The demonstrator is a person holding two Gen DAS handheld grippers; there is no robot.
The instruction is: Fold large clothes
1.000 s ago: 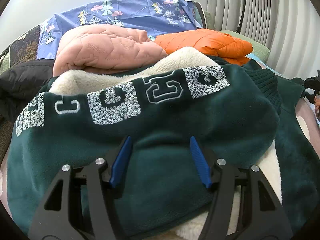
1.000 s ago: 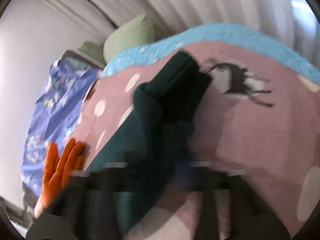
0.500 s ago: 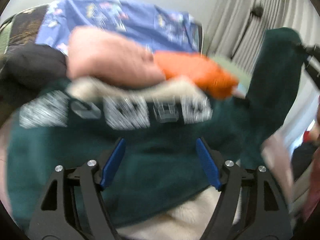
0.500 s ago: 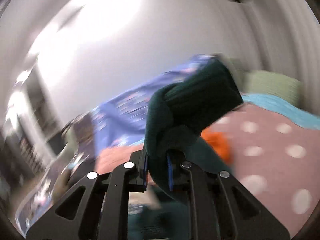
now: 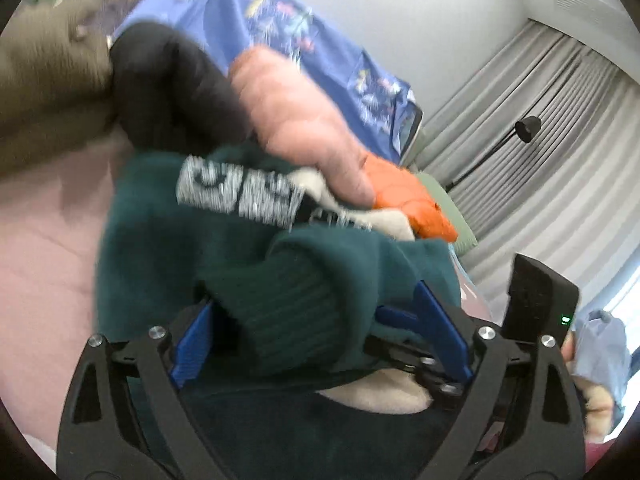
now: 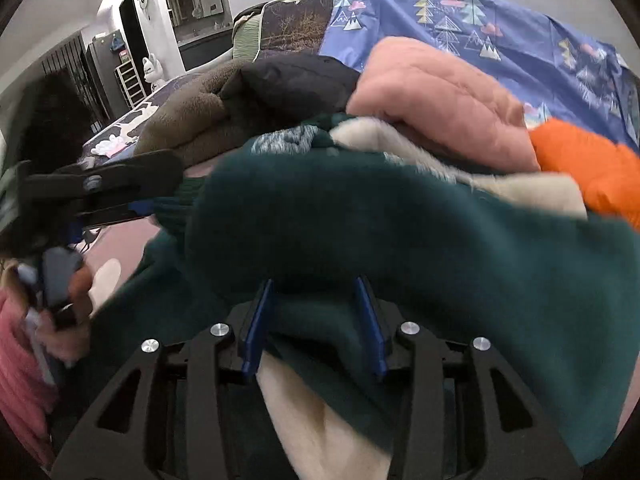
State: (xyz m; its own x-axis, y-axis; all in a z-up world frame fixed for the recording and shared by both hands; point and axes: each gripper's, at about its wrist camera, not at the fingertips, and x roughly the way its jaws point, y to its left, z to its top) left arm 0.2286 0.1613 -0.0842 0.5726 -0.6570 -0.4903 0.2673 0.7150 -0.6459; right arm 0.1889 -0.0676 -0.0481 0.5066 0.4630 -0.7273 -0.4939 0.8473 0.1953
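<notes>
A dark green fleece jacket [image 5: 160,260] with white letters and a cream lining [image 6: 312,420] lies on the bed. Its sleeve is folded across the body. The ribbed cuff [image 5: 280,312] rests loosely between the blue pads [image 5: 192,344] of my left gripper [image 5: 314,298], whose jaws are wide and still opening. In the right wrist view the sleeve [image 6: 400,220] drapes over my right gripper [image 6: 314,282]. Its jaws are opening with green cloth lying slack between them. The left gripper [image 6: 100,192] shows at that view's left edge, with a hand below it.
Behind the jacket lie a pink quilted coat [image 5: 304,120], an orange puffer [image 5: 408,196], a black garment [image 5: 172,88] and a brown fleece [image 5: 44,80]. A blue tree-print sheet [image 6: 480,28] backs them. Pink bedspread [image 5: 48,240] shows at left, grey curtains [image 5: 540,120] at right.
The right gripper swung the sleeve from the right over the jacket's body, then its jaws parted. The left gripper rolled, shifted left and widened; the cuff now lies between its pads.
</notes>
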